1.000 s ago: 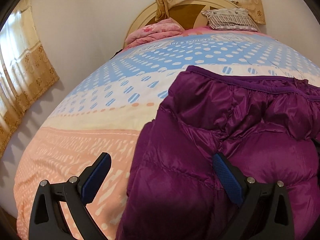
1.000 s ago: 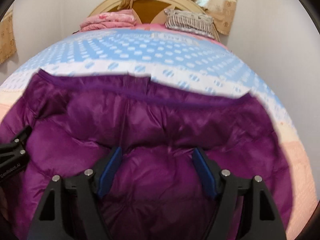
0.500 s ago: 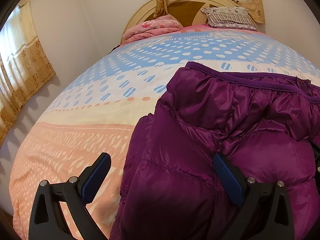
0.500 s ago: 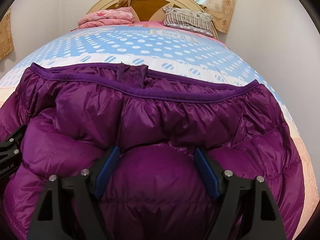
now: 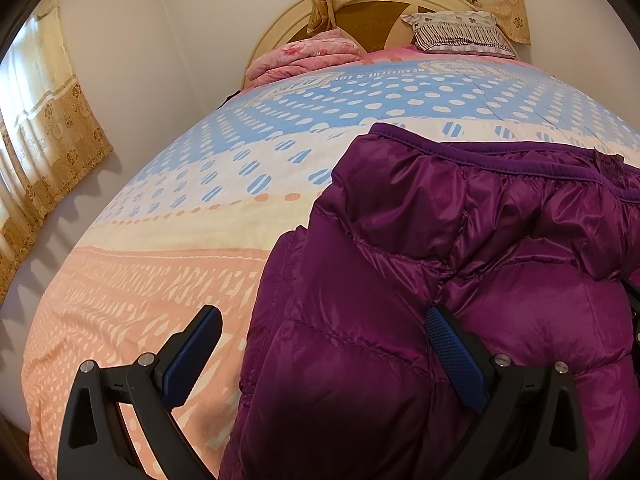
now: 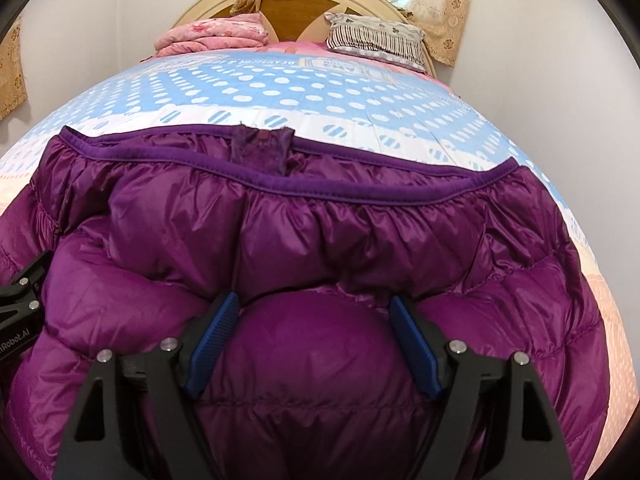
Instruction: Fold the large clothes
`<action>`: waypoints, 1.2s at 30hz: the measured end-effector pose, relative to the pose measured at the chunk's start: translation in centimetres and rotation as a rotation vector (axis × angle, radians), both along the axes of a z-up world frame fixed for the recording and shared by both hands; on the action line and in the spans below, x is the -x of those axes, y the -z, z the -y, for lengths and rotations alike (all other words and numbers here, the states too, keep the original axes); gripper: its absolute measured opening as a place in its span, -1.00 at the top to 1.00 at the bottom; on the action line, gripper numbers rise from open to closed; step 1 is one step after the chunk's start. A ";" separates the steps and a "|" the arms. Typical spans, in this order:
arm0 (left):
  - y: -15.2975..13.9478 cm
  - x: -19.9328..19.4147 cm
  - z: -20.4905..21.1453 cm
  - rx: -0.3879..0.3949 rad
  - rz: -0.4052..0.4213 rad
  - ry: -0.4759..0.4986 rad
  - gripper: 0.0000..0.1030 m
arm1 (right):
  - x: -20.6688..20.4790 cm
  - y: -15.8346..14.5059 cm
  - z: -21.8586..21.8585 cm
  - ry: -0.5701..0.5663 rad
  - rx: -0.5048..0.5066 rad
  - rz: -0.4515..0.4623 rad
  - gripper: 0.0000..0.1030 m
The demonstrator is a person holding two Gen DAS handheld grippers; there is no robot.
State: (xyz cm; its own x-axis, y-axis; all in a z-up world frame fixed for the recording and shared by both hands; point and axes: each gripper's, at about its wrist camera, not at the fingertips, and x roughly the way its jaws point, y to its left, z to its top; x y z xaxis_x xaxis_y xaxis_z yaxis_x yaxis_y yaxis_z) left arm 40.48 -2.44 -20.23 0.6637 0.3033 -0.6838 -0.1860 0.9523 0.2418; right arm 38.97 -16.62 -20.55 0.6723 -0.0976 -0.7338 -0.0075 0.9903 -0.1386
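A puffy purple down jacket [image 6: 320, 240] lies spread on the bed [image 5: 180, 208], over the peach and cream bands of the patterned bedspread [image 6: 280, 92], its elastic hem [image 6: 360, 188] running across toward twelve o'clock, where the headboard [image 6: 288, 8] stands. The right gripper [image 6: 314, 340] hangs low over the jacket's middle, its jaws standing wide with a swollen quilted bulge between the blue pads [image 6: 214, 344]; whether the pads actually press into the fabric I cannot tell (the padding rises right up against them). The left gripper [image 5: 320, 356] sits at the jacket's left edge, jaws spread wide too: the pad at three o'clock is against the purple fabric, the pad at nine o'clock is over bare bedspread, clear of the garment, so nothing is pinched there. A folded pink quilt [image 5: 308, 56] and a striped pillow [image 5: 456, 32] rest by the headboard, with gold patterned curtains [image 5: 44, 128] on the wall at nine o'clock.
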 end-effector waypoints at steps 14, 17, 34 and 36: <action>-1.1 10.2 -5.7 0.195 -0.010 -0.106 -0.97 | 8.2 -3.0 1.1 0.001 -0.014 0.052 -0.86; 0.2 11.3 -6.1 0.249 -0.011 -0.113 -0.97 | 9.1 -1.0 0.7 0.026 0.030 0.029 -0.86; -0.7 12.3 -2.7 0.286 0.014 0.058 0.85 | 12.7 1.1 0.9 0.017 0.038 -0.031 -0.96; -1.0 12.6 -2.3 0.253 0.026 0.064 0.89 | 12.1 1.1 0.8 0.019 0.042 -0.050 -0.97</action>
State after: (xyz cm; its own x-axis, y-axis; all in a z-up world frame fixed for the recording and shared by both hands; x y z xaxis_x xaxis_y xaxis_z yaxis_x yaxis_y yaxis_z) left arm 27.84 -0.15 -19.18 0.6945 0.0817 -0.7148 -0.1261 0.9920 -0.0092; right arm 26.87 -17.44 -21.62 0.6327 -0.1409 -0.7614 0.0029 0.9837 -0.1797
